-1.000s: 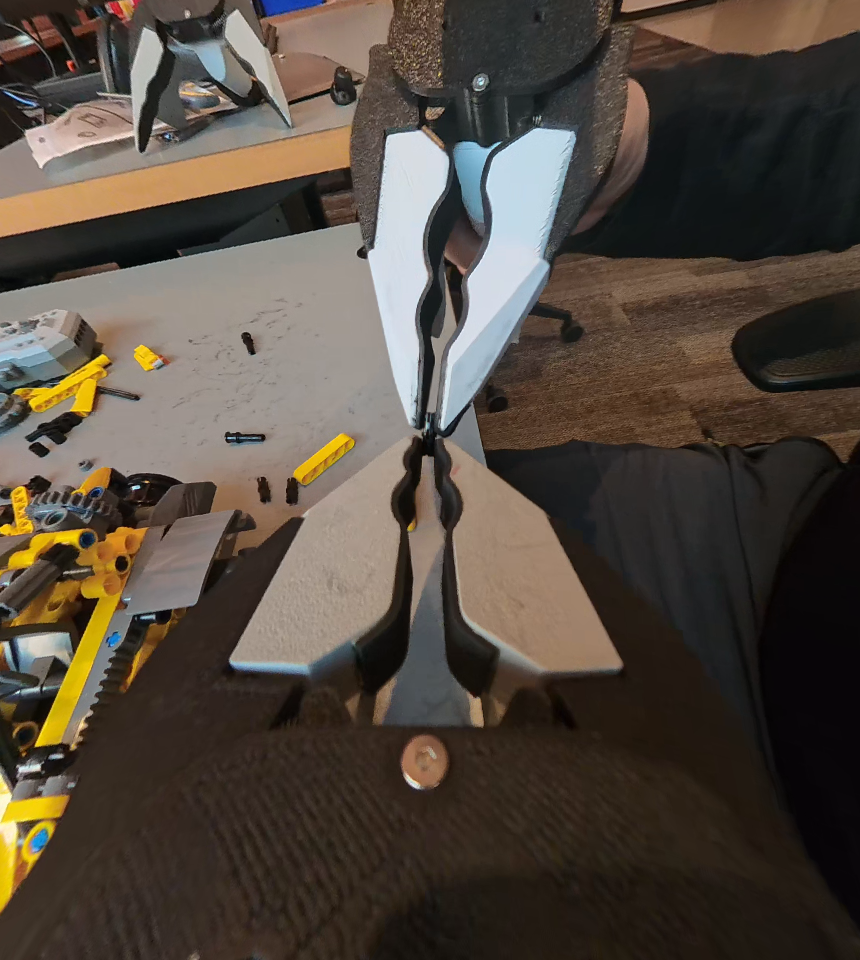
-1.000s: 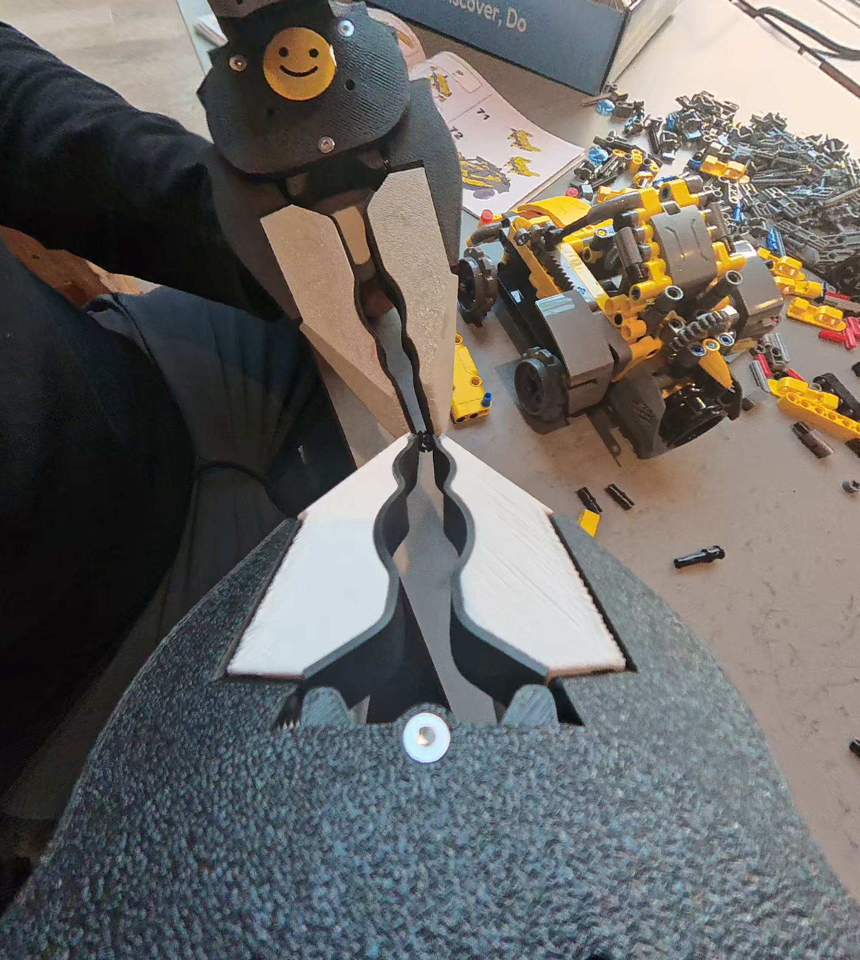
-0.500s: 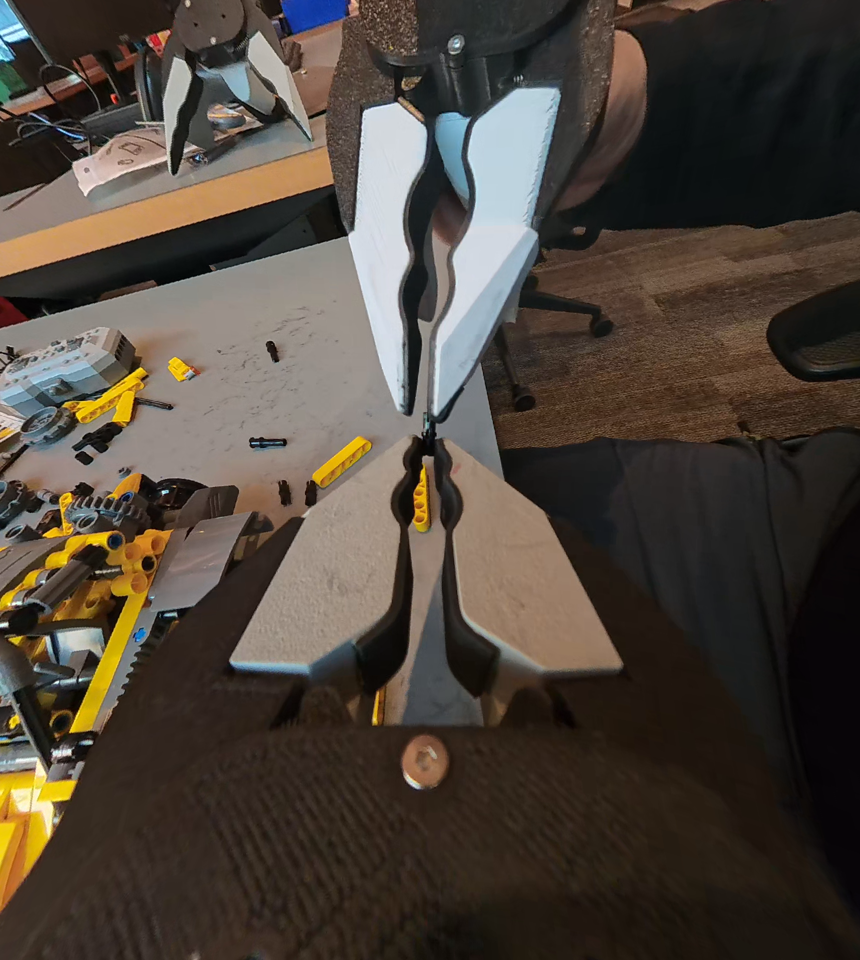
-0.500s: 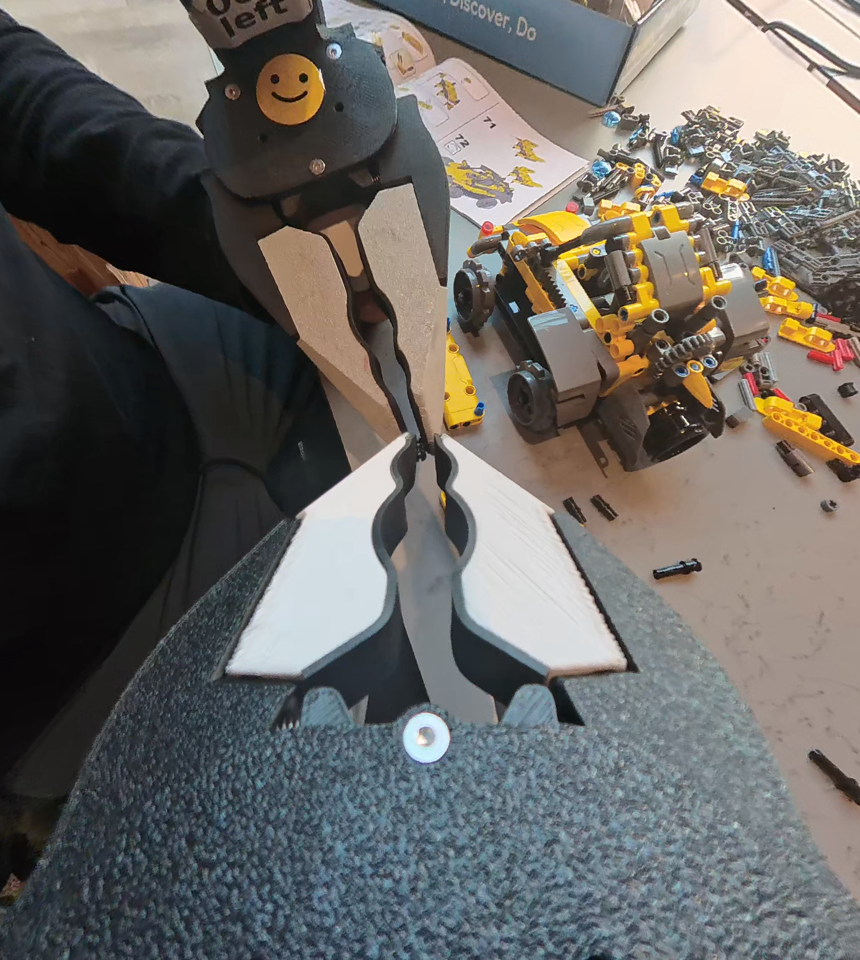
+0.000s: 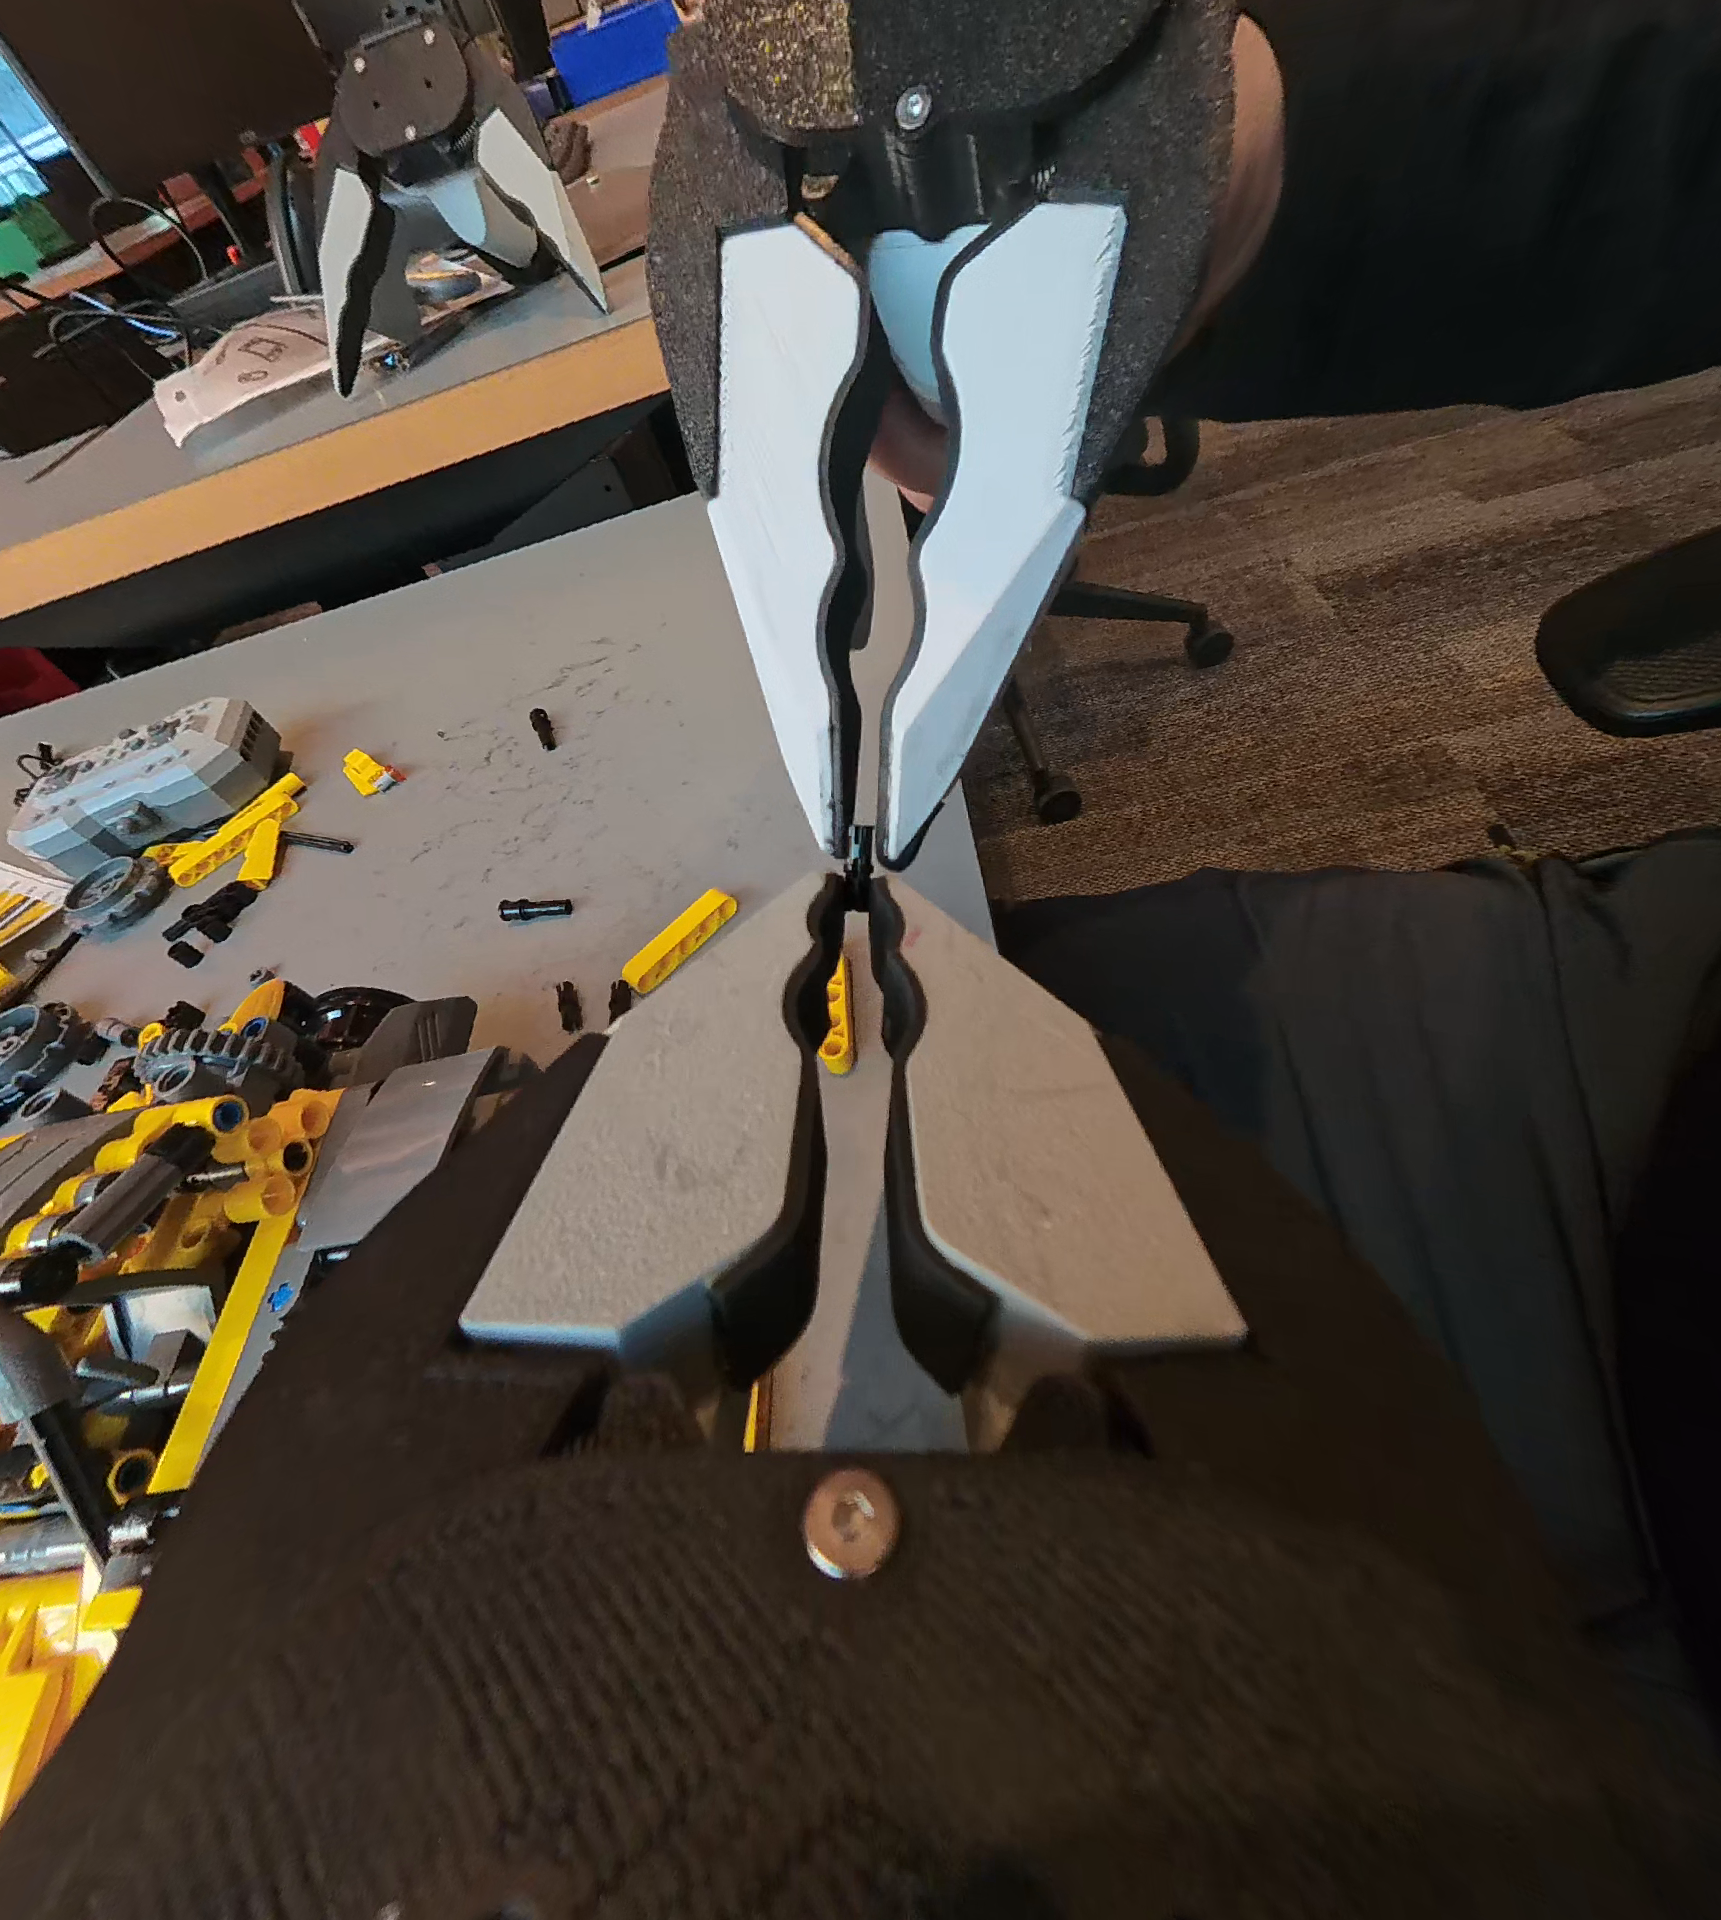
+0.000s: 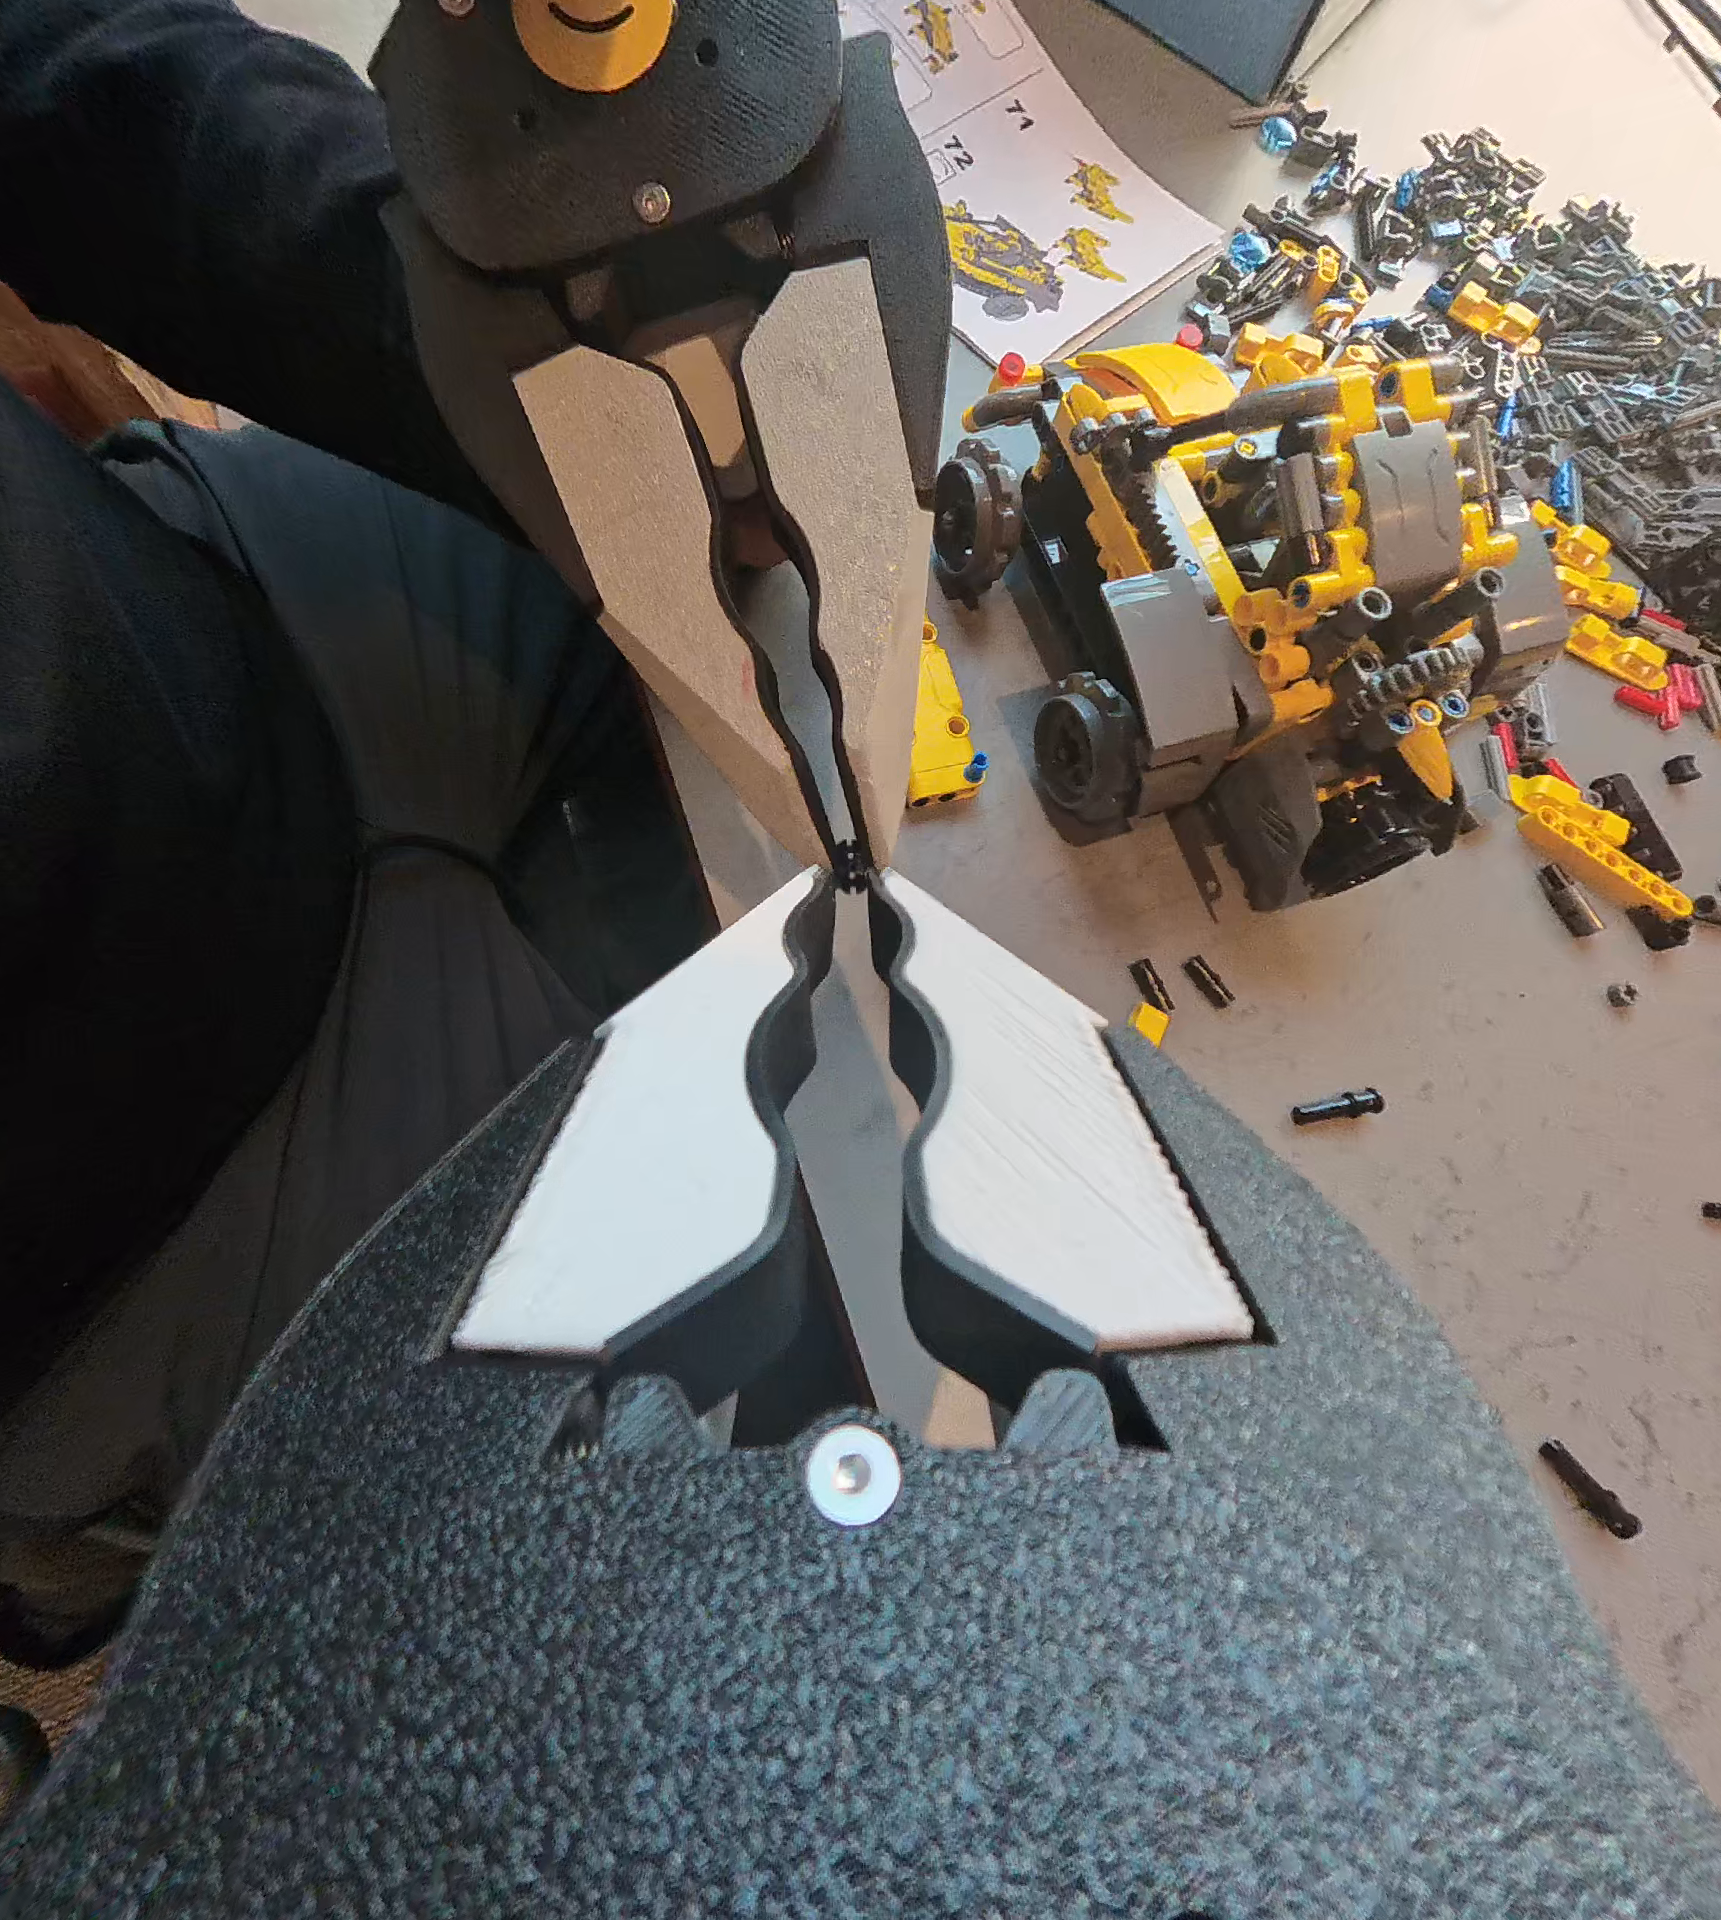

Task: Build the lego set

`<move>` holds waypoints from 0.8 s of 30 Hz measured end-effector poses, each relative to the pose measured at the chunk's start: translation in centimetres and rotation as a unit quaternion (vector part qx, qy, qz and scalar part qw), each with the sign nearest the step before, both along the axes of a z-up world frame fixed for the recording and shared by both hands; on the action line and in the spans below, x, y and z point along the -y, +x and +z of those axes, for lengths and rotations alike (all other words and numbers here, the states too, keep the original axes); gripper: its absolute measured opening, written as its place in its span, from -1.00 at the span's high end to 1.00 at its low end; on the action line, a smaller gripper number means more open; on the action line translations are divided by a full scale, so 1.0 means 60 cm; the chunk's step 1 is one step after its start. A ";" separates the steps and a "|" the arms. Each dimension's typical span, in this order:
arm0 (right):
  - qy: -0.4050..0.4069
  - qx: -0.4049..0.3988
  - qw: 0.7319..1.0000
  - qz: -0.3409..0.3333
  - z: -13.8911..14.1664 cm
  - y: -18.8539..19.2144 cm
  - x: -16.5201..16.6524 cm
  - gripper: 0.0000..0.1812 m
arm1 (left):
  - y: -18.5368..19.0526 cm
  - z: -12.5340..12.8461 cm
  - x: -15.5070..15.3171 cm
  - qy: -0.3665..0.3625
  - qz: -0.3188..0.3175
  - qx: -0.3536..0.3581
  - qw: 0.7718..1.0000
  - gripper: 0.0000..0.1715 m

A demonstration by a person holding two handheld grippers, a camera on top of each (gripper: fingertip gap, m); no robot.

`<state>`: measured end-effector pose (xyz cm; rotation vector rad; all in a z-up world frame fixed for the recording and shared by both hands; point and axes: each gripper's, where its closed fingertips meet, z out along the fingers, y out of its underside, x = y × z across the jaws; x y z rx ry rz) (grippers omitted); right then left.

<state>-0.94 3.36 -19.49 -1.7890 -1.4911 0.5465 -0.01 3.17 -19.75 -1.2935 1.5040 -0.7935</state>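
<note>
Both grippers meet tip to tip above the counter (image 5: pixel 482 665) edge, over the person's lap.

- Left gripper (image 5: pixel 854 902): grey fingers pinched narrow on a small black connector pin (image 5: pixel 857 854).
- Right gripper (image 6: pixel 848 881): white fingers also closed narrow on the same pin from the opposite end; seen again at (image 5: pixel 861 847).
- Pin's long axis runs along the line between the two grippers; each grips one end, neither nearer. Whether it is one piece or two joined is too small to tell.

Around: yellow beam (image 5: pixel 679 940) on the counter just left of the fingers, loose black pin (image 5: pixel 534 910) beyond, half-built yellow vehicle model (image 6: pixel 1282 623) near the right side, instruction booklet (image 6: pixel 1053 208) behind.
</note>
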 end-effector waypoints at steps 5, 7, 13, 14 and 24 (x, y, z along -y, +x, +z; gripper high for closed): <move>0.001 0.001 1.000 0.001 0.006 0.001 0.002 0.94 | 0.000 -0.001 0.000 0.001 0.000 -0.001 1.000 0.98; 0.006 0.010 1.000 0.000 0.004 0.001 0.000 0.95 | 0.000 -0.002 -0.001 0.000 0.001 -0.004 1.000 0.98; 0.000 0.038 0.999 -0.013 0.001 0.008 -0.010 0.95 | 0.002 -0.002 -0.012 -0.006 0.025 -0.003 1.000 0.97; -0.008 0.048 0.999 -0.022 -0.002 0.012 -0.016 0.96 | 0.002 -0.006 -0.017 -0.011 0.033 -0.010 0.999 0.89; -0.022 0.182 0.983 -0.021 -0.070 0.025 -0.029 0.95 | -0.008 -0.072 -0.030 -0.064 0.047 -0.139 0.987 0.79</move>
